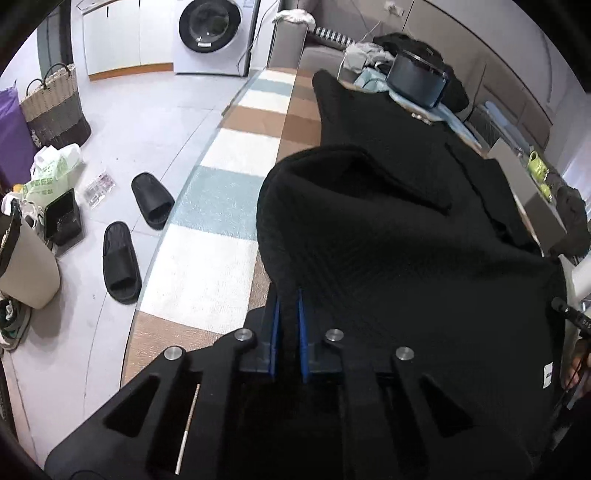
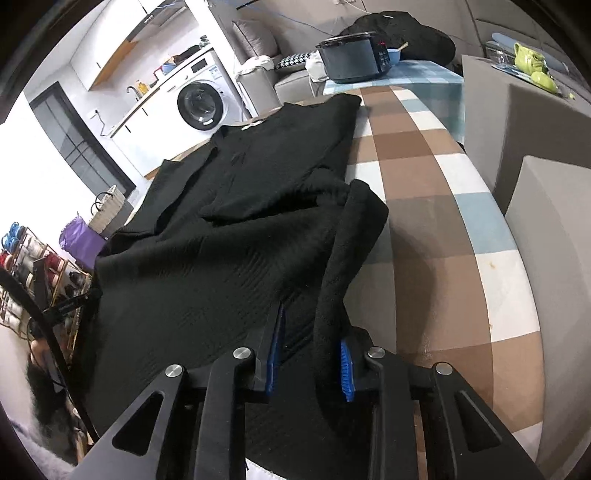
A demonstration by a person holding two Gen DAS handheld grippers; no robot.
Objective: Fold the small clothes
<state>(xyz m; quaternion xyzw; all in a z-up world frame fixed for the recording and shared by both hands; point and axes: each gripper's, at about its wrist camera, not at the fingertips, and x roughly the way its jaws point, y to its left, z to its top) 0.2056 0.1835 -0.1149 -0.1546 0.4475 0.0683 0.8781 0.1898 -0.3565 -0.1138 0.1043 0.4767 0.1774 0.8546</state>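
A black knit garment [image 1: 399, 229] lies spread along a checked tablecloth [image 1: 221, 206]. My left gripper [image 1: 290, 295] is shut on a corner of it, with cloth bunched up over the blue pads [image 1: 276, 332]. In the right wrist view the same black garment [image 2: 229, 206] stretches away towards the far end of the table. My right gripper [image 2: 312, 332] has its blue pads [image 2: 345, 369] apart, with a fold of the garment lying between them and draped over the right finger. The fingertips are hidden under the cloth.
A dark rice cooker [image 2: 351, 59] stands on a blue checked cloth at the table's far end. Grey foam blocks [image 2: 524, 122] line the right side. Black slippers [image 1: 120, 262], a woven basket [image 1: 55, 107] and bags lie on the floor left of the table. A washing machine [image 1: 210, 33] stands behind.
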